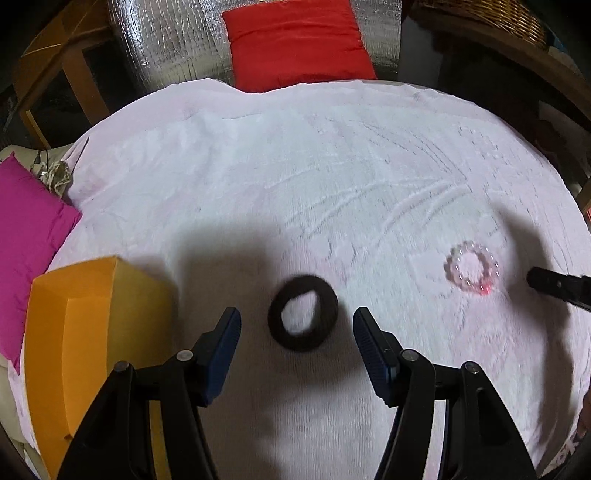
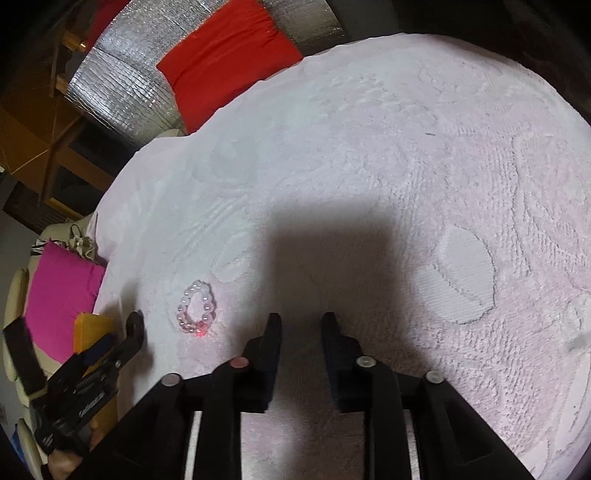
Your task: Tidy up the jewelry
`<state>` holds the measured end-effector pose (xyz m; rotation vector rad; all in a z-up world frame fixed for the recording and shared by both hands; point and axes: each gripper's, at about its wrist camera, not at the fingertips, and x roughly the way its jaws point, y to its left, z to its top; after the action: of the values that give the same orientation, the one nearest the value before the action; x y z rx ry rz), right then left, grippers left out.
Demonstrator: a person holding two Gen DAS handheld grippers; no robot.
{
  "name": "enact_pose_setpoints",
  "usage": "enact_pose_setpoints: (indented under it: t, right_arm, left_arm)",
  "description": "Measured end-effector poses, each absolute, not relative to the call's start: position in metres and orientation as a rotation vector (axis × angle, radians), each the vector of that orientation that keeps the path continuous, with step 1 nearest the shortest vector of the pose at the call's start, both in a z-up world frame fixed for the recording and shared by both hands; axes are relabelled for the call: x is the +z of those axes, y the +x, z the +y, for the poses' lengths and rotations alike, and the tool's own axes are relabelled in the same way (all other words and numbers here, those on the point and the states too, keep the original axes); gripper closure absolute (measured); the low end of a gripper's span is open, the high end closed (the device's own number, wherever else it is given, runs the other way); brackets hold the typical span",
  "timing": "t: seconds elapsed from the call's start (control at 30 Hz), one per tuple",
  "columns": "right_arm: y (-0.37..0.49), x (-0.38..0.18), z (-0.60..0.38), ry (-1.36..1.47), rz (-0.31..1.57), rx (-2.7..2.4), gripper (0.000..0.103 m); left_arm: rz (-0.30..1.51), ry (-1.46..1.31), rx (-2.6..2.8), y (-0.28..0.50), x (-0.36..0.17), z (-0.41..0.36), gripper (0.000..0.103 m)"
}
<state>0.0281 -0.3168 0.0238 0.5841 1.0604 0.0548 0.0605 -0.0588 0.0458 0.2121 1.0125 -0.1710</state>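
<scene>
A dark brown hair tie ring (image 1: pixel 303 318) lies flat on the pale pink towel (image 1: pixel 295 166). My left gripper (image 1: pixel 297 323) is open, its fingers to either side of the ring, just above it. A clear pink bead bracelet (image 1: pixel 472 267) lies to the right; it also shows in the right wrist view (image 2: pixel 196 312). My right gripper (image 2: pixel 301 325) is open with a narrow gap and empty, to the right of the bracelet. An orange box (image 1: pixel 85 332) stands open at the left.
A magenta cushion (image 1: pixel 26 236) lies at the towel's left edge and a red cushion (image 1: pixel 295 40) at the far edge. Wooden furniture (image 1: pixel 55 55) and a wicker basket (image 1: pixel 498 22) stand beyond. The left gripper shows at lower left in the right wrist view (image 2: pixel 92 369).
</scene>
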Motion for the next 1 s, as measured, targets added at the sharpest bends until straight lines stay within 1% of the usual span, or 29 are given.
enact_pose_setpoints:
  t: [0.03, 0.07, 0.1, 0.17, 0.2, 0.23, 0.27, 0.37, 0.43, 0.53, 0.6, 0.8, 0.83, 0.87, 0.9, 0.93, 0.97, 1.0]
  right_arm:
    - [0.028, 0.025, -0.316, 0.592, 1.053, 0.066, 0.053]
    - [0.025, 0.027, -0.315, 0.600, 1.039, 0.078, 0.043]
    - [0.025, 0.031, -0.312, 0.594, 1.019, 0.089, 0.042]
    - [0.027, 0.037, -0.303, 0.565, 0.992, 0.113, 0.042]
    - [0.028, 0.039, -0.297, 0.552, 0.982, 0.126, 0.042]
    - [0.029, 0.040, -0.293, 0.539, 0.981, 0.130, 0.042]
    - [0.031, 0.040, -0.288, 0.521, 0.984, 0.131, 0.042]
    - [0.038, 0.035, -0.273, 0.473, 1.002, 0.130, 0.042]
    - [0.040, 0.035, -0.264, 0.428, 0.995, 0.124, 0.042]
    - [0.044, 0.036, -0.254, 0.381, 0.992, 0.131, 0.041]
    - [0.045, 0.033, -0.247, 0.356, 0.988, 0.139, 0.032]
    - [0.047, 0.032, -0.217, 0.158, 0.956, 0.122, 0.031]
    - [0.047, 0.032, -0.213, 0.127, 0.952, 0.113, 0.032]
    - [0.045, 0.032, -0.207, 0.068, 0.939, 0.096, 0.037]
    - [0.045, 0.031, -0.203, 0.023, 0.934, 0.081, 0.050]
    - [0.043, 0.031, -0.199, -0.041, 0.923, 0.050, 0.057]
    - [0.042, 0.032, -0.197, -0.075, 0.912, 0.036, 0.067]
    - [0.041, 0.032, -0.197, -0.078, 0.908, 0.038, 0.074]
  left_arm:
    - [1.018, 0.201, -0.174, 0.063, 0.044, -0.058, 0.039]
    - [1.018, 0.193, -0.177, 0.065, 0.043, -0.057, 0.041]
    - [1.016, 0.191, -0.186, 0.065, 0.042, -0.057, 0.044]
    - [1.021, 0.201, -0.208, 0.065, 0.037, -0.060, 0.063]
    - [1.023, 0.202, -0.212, 0.066, 0.036, -0.061, 0.065]
    - [1.017, 0.197, -0.218, 0.065, 0.035, -0.060, 0.069]
    - [1.009, 0.188, -0.228, 0.064, 0.035, -0.060, 0.077]
    - [0.994, 0.164, -0.242, 0.059, 0.038, -0.057, 0.085]
    - [0.988, 0.149, -0.256, 0.055, 0.040, -0.054, 0.088]
    - [0.977, 0.133, -0.279, 0.043, 0.043, -0.049, 0.088]
    - [0.972, 0.120, -0.292, 0.034, 0.046, -0.045, 0.088]
    - [0.969, 0.069, -0.324, 0.012, 0.052, -0.040, 0.088]
    - [0.965, 0.056, -0.330, 0.007, 0.054, -0.038, 0.088]
    - [0.961, 0.048, -0.332, 0.004, 0.055, -0.036, 0.088]
    - [0.957, 0.042, -0.334, -0.001, 0.056, -0.034, 0.088]
    - [0.955, 0.039, -0.336, -0.004, 0.056, -0.034, 0.088]
    - [0.952, 0.037, -0.337, -0.008, 0.058, -0.033, 0.088]
    - [0.950, 0.038, -0.337, -0.010, 0.058, -0.033, 0.088]
